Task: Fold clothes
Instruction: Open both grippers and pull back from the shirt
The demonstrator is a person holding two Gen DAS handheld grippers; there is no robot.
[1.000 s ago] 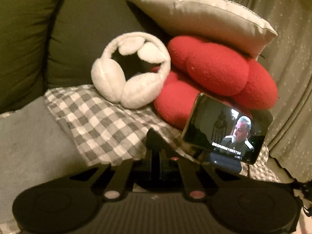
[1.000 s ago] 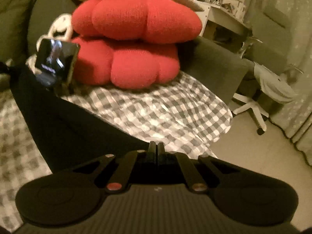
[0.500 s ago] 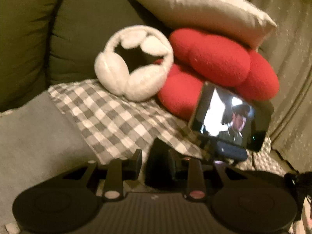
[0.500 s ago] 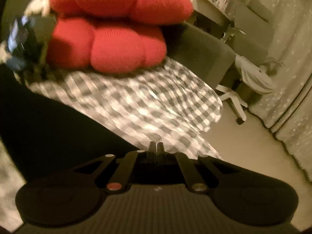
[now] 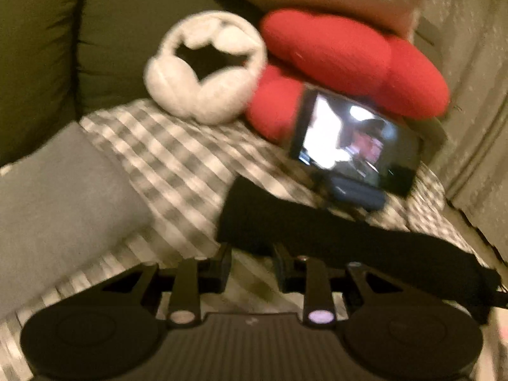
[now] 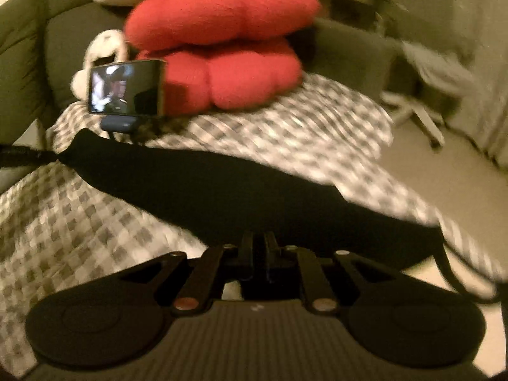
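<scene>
Two grippers: your right gripper [image 6: 259, 247] pinches the black garment [image 6: 222, 184] stretched across the checked blanket [image 6: 285, 133]; left gripper [image 5: 252, 266] gapes, holding nothing. It's limp, light cloth; take it by an edge.

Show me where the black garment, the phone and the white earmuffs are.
black garment [image 6: 241, 187]: right wrist view, middle of the dark cloth band.
phone [image 5: 352, 143]: left wrist view, centre of its lit screen.
white earmuffs [image 5: 219, 101]: left wrist view, lower right fluffy ear pad.
</scene>
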